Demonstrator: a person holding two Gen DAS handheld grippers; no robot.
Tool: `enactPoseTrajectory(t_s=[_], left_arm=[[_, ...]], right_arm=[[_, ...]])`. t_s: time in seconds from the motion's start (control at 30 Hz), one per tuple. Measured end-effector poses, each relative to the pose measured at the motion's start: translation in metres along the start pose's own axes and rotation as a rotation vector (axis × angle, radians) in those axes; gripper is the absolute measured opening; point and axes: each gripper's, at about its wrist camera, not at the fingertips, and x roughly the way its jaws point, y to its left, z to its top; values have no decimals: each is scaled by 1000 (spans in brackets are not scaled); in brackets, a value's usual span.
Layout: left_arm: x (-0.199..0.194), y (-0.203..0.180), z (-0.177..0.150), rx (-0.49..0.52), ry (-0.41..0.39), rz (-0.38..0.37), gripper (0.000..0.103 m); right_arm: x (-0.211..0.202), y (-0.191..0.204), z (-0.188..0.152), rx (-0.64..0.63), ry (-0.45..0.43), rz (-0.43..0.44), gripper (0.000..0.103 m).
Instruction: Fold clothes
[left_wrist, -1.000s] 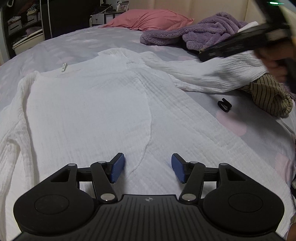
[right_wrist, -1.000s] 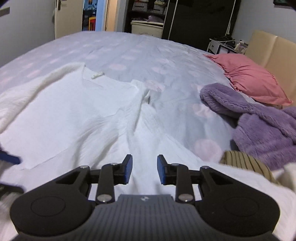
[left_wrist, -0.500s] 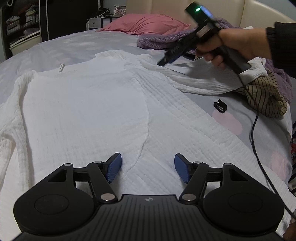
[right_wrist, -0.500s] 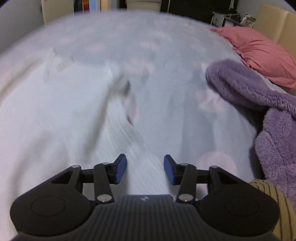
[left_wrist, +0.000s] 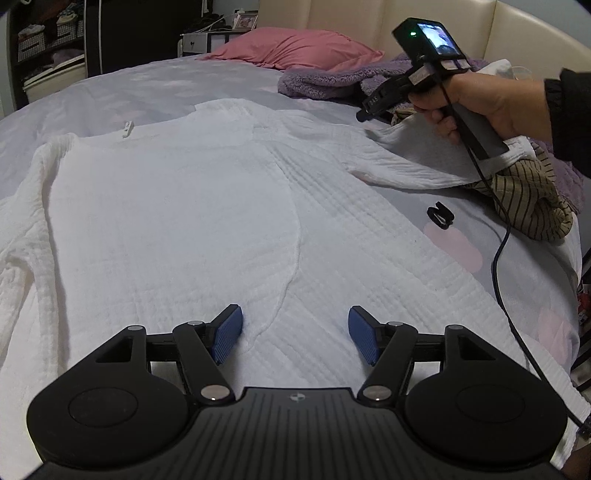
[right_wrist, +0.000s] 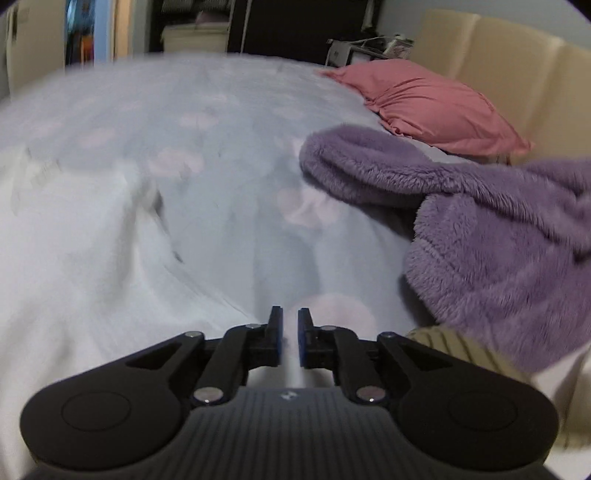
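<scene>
A white textured long-sleeved garment (left_wrist: 177, 206) lies spread flat on the bed, one front panel folded over its middle. My left gripper (left_wrist: 294, 334) is open and empty, low over the garment's near hem. My right gripper (right_wrist: 290, 338) has its jaws nearly closed with a thin gap and holds nothing I can see; it hovers over the bedsheet just right of the garment's edge (right_wrist: 92, 266). In the left wrist view the right gripper (left_wrist: 364, 114) is held in a hand above the garment's right sleeve (left_wrist: 413, 166).
A purple fleece blanket (right_wrist: 491, 229) and a pink pillow (right_wrist: 428, 107) lie at the bed's head. A striped beige garment (left_wrist: 528, 199) sits under the sleeve end. A small black clip (left_wrist: 439, 216) lies on the sheet. A cable (left_wrist: 498, 258) hangs from the right gripper.
My right gripper has moved towards the bed's head and lifted off the garment; its jaws have closed from open to almost shut. My left gripper has stayed in place, open.
</scene>
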Motion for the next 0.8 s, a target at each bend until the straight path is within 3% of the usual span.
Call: enactPoseTrajectory(t_s=[0.13,0.27,0.37,0.47,0.6,0.73,0.8], left_arm=[[-4,2,1,-9,-1,-6,62],[-8,4,0,-5,4,-3,62],[-15,5,-1,-22,7,-2,61],[-31,-5,-3,6,3,-7,61],[-61,-31,-10,114,5,-12,61],[-94,-71,-34,253,26,-68,61],[-110,-94,-52,343,29,-60,61]], right_arm=[[-59,-3,-16,94,-41,203,15],[-130,2,-50,116,-55,427,36],[-175,7,-90,119,-25,528,41],[-191,22,-131,101,78,592,42],[-207,53,-172,-82,165,577,42],[-226,58,-160,-178,181,595,42],[-245,55,-142,-214,165,601,42]])
